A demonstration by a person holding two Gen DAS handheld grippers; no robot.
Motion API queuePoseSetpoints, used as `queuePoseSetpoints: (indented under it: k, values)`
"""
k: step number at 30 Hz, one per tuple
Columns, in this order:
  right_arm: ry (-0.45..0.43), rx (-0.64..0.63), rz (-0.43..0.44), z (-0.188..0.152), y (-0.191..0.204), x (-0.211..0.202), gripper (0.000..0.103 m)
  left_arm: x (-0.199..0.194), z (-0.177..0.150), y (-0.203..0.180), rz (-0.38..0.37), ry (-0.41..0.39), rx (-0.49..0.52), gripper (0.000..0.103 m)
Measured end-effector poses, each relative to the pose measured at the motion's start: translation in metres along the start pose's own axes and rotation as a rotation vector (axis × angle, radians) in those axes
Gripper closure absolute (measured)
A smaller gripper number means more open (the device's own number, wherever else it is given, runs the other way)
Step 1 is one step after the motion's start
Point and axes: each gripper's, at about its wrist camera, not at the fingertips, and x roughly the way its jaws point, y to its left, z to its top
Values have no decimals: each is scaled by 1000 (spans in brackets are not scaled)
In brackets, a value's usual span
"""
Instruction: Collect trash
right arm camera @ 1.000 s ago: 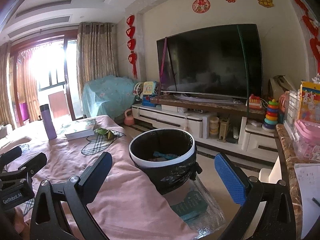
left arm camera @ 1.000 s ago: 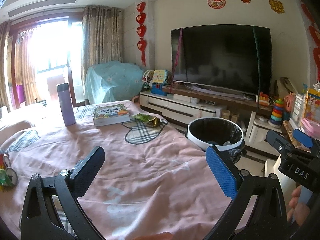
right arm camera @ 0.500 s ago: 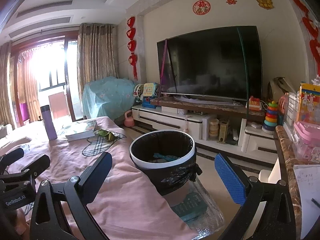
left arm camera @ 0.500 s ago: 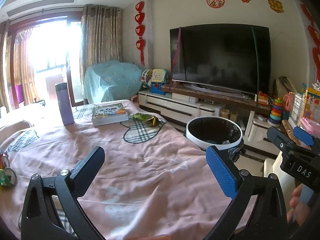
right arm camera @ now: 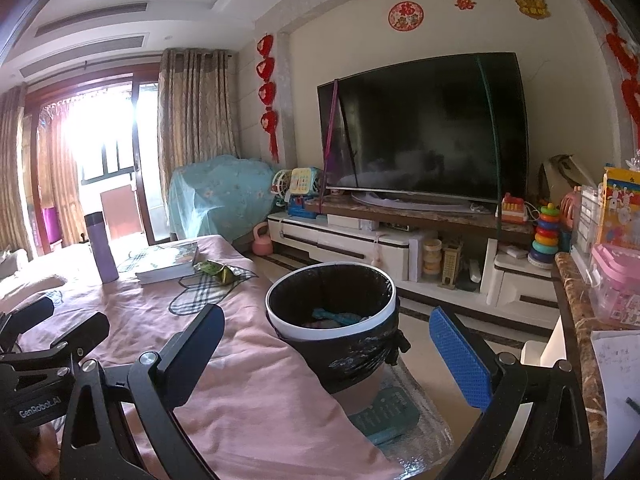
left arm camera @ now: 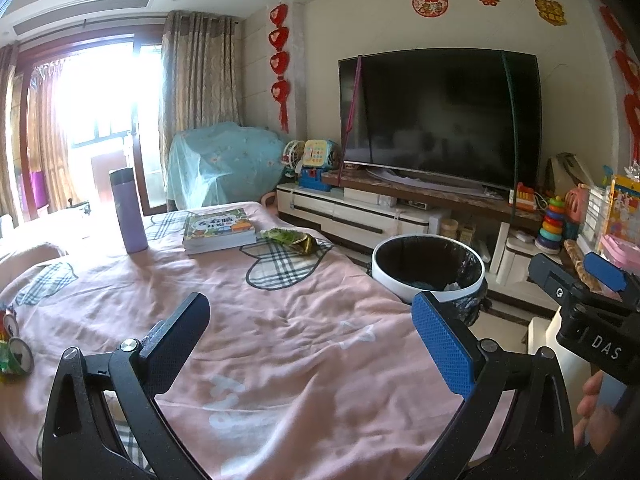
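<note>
A crumpled green and gold snack wrapper (left arm camera: 294, 238) lies on the pink table cover at the far side, next to a book; it also shows in the right wrist view (right arm camera: 218, 271). A round trash bin (left arm camera: 428, 268) with a white rim and black liner stands off the table's right edge and holds some trash; the right wrist view shows the bin (right arm camera: 332, 316) close ahead. My left gripper (left arm camera: 312, 340) is open and empty above the table's near part. My right gripper (right arm camera: 328, 354) is open and empty, in front of the bin.
A purple flask (left arm camera: 128, 212) and a children's book (left arm camera: 218, 230) stand on the far table. A small can (left arm camera: 12, 354) lies at the left edge. A TV cabinet (left arm camera: 360, 216) with toys runs behind the bin. A marble counter (right arm camera: 576, 320) is at right.
Both views have shifted only slightly; the wrapper, the bin and both open grippers keep about the same places.
</note>
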Motion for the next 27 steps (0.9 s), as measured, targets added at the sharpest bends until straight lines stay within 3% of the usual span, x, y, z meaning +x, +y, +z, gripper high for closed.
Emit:
queuePoseSetpoints:
  k: [27]
  values:
    - [-1,-3,-1,-1,1,1,0,0,0,-2,-2,0,1,0]
